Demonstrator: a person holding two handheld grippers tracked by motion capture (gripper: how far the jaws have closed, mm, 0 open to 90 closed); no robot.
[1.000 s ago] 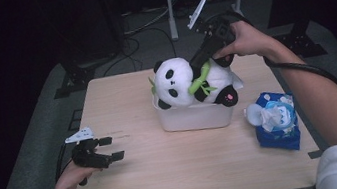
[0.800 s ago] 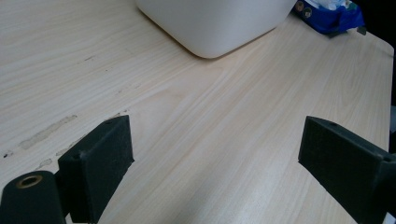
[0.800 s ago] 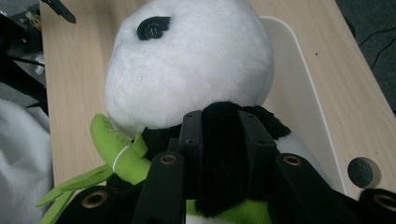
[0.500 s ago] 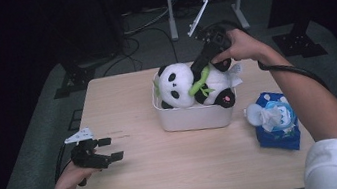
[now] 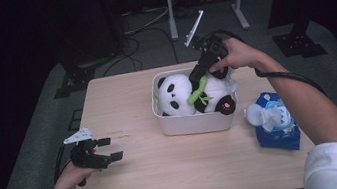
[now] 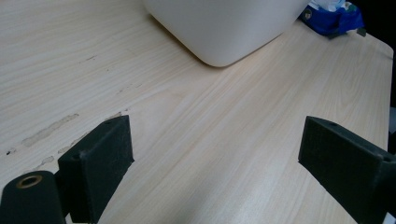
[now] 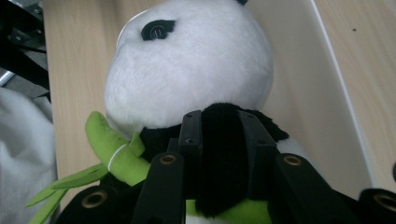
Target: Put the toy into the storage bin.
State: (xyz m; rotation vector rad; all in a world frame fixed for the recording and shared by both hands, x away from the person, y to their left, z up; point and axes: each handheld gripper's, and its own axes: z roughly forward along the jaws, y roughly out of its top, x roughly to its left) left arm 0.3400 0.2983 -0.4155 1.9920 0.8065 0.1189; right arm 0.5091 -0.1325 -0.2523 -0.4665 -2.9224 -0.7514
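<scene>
Two claws over a wooden desk point(image 5: 177, 169), right claw point(image 5: 197, 76) clamped on a panda point(image 5: 192, 96) lying in a white bin point(image 5: 196, 122), left claw point(image 5: 106, 149) spread wide, holding nothing, near the desk's left edge

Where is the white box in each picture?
High view: the white box sits mid-table with the toy panda inside it.
Left gripper view: its rounded corner is at the top, beyond the open left tongs.
Right gripper view: its inner wall runs down the right, beside the panda held by the right tongs.
Shared landmark: the wooden table.
</scene>
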